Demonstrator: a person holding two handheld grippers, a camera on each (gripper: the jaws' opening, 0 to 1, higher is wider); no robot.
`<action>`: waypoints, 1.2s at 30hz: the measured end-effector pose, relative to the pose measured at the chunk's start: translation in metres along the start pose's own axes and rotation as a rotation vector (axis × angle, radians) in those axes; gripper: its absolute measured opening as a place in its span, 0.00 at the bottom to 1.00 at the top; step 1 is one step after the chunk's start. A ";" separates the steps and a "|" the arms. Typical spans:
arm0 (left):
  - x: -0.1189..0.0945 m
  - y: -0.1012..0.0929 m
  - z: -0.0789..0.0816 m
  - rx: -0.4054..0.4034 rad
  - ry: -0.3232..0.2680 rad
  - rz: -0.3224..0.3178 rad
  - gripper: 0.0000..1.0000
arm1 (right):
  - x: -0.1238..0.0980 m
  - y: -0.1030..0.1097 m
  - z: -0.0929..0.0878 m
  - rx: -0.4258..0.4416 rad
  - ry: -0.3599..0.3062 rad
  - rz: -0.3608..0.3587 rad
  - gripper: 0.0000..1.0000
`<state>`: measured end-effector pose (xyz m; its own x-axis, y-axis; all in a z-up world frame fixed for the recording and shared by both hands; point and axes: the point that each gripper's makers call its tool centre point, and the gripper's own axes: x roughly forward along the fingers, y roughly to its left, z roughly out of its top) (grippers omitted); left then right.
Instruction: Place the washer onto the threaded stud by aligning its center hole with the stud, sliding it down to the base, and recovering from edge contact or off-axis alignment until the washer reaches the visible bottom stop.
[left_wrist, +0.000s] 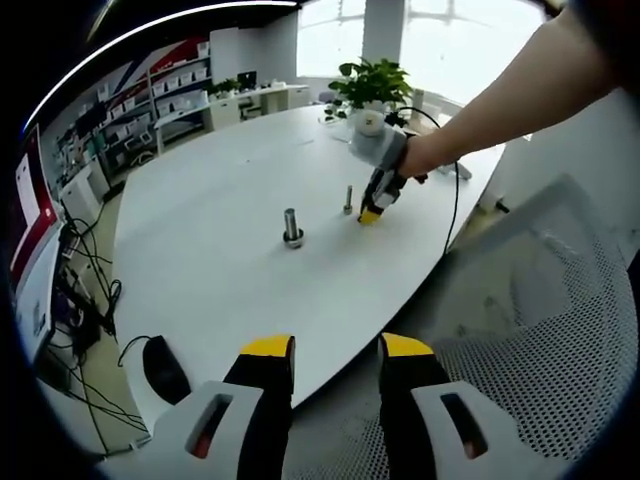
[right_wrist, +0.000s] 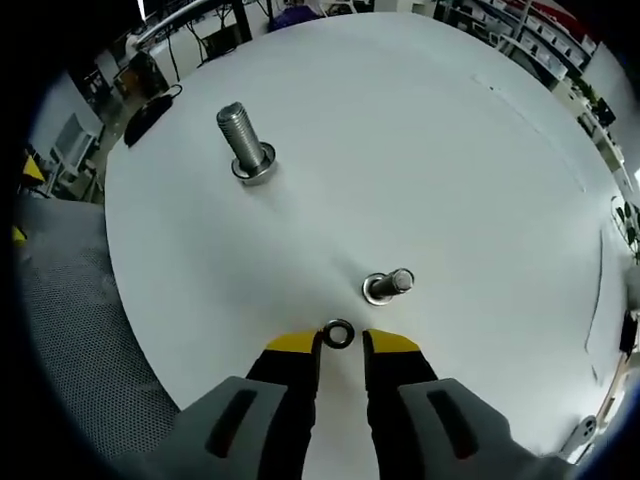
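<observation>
One washer (right_wrist: 338, 334) lies flat on the white table (right_wrist: 450, 150), low in the centre of the right gripper view, sitting in the narrow gap between the right gripper (right_wrist: 340, 345)'s yellow tips; whether they pinch it I cannot tell. Two threaded studs stand on the table: the small stud (right_wrist: 386, 286) just above the washer, apart from it, and the large stud (right_wrist: 244, 144) well off at upper left. At the bottom of the left gripper view, the left gripper (left_wrist: 337, 350) is parted wide, holding nothing, off the table edge.

Left gripper (left_wrist: 336, 348) fingers parted; right gripper (right_wrist: 341, 343) fingers nearly closed.
</observation>
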<state>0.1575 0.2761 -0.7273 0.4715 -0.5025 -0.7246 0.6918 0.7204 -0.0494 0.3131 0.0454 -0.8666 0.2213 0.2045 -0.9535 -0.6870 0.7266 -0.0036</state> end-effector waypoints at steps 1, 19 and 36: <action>0.000 0.000 0.000 0.000 0.000 0.000 0.31 | 0.001 0.000 0.000 -0.006 0.003 -0.004 0.19; 0.000 -0.001 0.001 0.001 -0.006 -0.004 0.31 | 0.004 -0.003 0.000 -0.039 0.113 -0.005 0.15; -0.002 -0.001 0.004 -0.003 -0.023 -0.005 0.31 | 0.002 0.003 0.001 -0.038 0.041 -0.047 0.15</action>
<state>0.1579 0.2748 -0.7231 0.4808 -0.5167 -0.7084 0.6923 0.7195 -0.0549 0.3127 0.0485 -0.8683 0.2255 0.1433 -0.9637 -0.7029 0.7089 -0.0590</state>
